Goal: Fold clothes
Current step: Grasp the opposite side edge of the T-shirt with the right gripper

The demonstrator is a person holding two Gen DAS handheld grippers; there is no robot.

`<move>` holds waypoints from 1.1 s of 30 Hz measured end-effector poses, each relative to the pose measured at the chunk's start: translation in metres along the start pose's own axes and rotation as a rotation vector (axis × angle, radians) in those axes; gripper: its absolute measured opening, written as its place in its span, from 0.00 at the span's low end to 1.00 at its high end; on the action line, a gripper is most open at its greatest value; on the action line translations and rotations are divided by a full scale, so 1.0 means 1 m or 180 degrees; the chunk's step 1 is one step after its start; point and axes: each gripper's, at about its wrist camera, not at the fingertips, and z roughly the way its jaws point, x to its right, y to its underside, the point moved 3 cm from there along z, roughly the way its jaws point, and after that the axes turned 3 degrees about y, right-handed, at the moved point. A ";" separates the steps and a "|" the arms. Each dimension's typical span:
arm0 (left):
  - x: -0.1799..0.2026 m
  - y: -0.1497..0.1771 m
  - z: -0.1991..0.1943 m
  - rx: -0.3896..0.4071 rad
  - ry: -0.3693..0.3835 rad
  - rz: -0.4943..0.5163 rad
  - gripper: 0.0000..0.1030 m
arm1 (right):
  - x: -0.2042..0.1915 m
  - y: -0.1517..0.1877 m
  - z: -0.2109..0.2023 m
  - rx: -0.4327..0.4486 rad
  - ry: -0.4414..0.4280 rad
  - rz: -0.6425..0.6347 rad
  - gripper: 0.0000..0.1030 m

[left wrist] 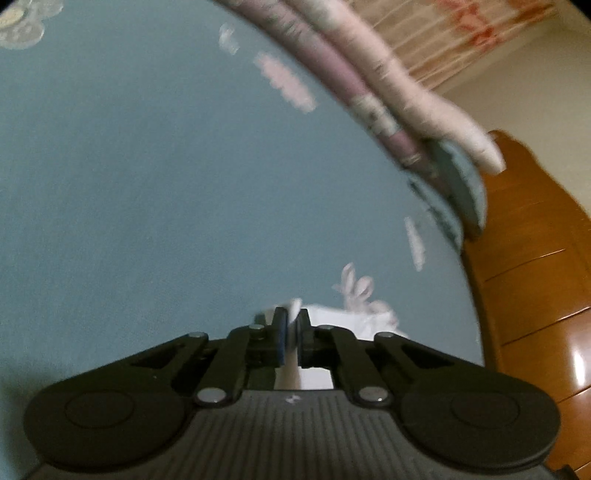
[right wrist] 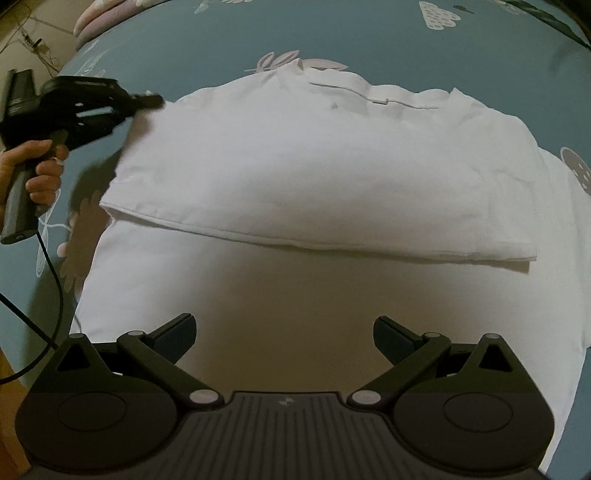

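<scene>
Nearest our right-wrist camera, the right gripper [right wrist: 284, 332] hung with its jaws spread wide and nothing between them, just above the near part of the shirt [right wrist: 295, 177]. The white shirt lay flat on the blue bedsheet [right wrist: 369, 33], one layer folded back across it so a hemmed edge ran from side to side. At the shirt's far left corner we had the left gripper [right wrist: 155, 99], held in a hand [right wrist: 35, 173], its tips touching the cloth. In the left-wrist view that left gripper [left wrist: 291, 336] was closed tight, with a thin fold of white fabric pinched between its pads. We could read no brand, label or writing; the sheet's pale prints were blurred.
</scene>
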 end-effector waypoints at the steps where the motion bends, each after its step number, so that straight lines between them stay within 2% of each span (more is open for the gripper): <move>1: -0.003 -0.002 -0.001 0.0035 -0.0057 0.0026 0.03 | 0.001 0.000 0.000 0.0001 0.0006 0.0006 1.00; 5: -0.024 -0.004 -0.003 0.0024 -0.0363 -0.0173 0.03 | 0.005 -0.002 0.001 0.0017 0.0027 0.0036 1.00; 7: -0.018 -0.005 -0.013 0.0062 -0.0379 -0.0098 0.06 | 0.010 -0.004 -0.001 0.0043 -0.0001 0.0109 1.00; 11: 0.007 0.002 -0.033 0.0029 -0.0333 0.0122 0.26 | 0.031 -0.009 -0.009 0.0116 -0.0061 0.0376 1.00; 13: 0.023 0.010 -0.040 -0.0059 -0.0294 0.0319 0.28 | 0.046 -0.013 -0.013 0.0185 -0.0052 0.0537 0.98; 17: 0.056 0.036 -0.045 -0.0277 -0.0219 0.0827 0.37 | 0.089 -0.016 -0.016 0.0303 -0.0111 0.1121 0.85; 19: 0.068 0.050 -0.044 -0.0354 -0.0215 0.1038 0.37 | 0.112 -0.014 -0.014 0.0333 -0.0155 0.1481 0.80; 22: 0.081 0.070 -0.043 -0.0477 -0.0182 0.1218 0.37 | 0.143 -0.004 -0.011 0.0373 -0.0281 0.2040 0.74; 25: 0.082 0.083 -0.044 -0.0544 -0.0249 0.1244 0.37 | 0.162 0.004 -0.009 0.0566 -0.0472 0.2450 0.71; 28: 0.078 0.092 -0.052 -0.0573 -0.0313 0.1134 0.37 | 0.175 0.001 -0.004 0.0761 -0.0484 0.2635 0.62; 29: 0.077 0.095 -0.055 -0.0583 -0.0352 0.1133 0.37 | 0.179 0.001 -0.002 0.0794 -0.0480 0.2686 0.56; 30: 0.077 0.098 -0.057 -0.0599 -0.0393 0.1137 0.37 | 0.182 0.002 -0.001 0.0804 -0.0449 0.2711 0.43; 31: 0.078 0.101 -0.058 -0.0611 -0.0424 0.1144 0.37 | 0.184 0.002 -0.001 0.0786 -0.0391 0.2692 0.35; 32: 0.079 0.103 -0.059 -0.0619 -0.0446 0.1156 0.37 | 0.185 0.003 -0.001 0.0742 -0.0289 0.2636 0.13; 33: 0.080 0.106 -0.062 -0.0632 -0.0465 0.1174 0.37 | 0.185 0.004 -0.002 0.0721 -0.0252 0.2599 0.10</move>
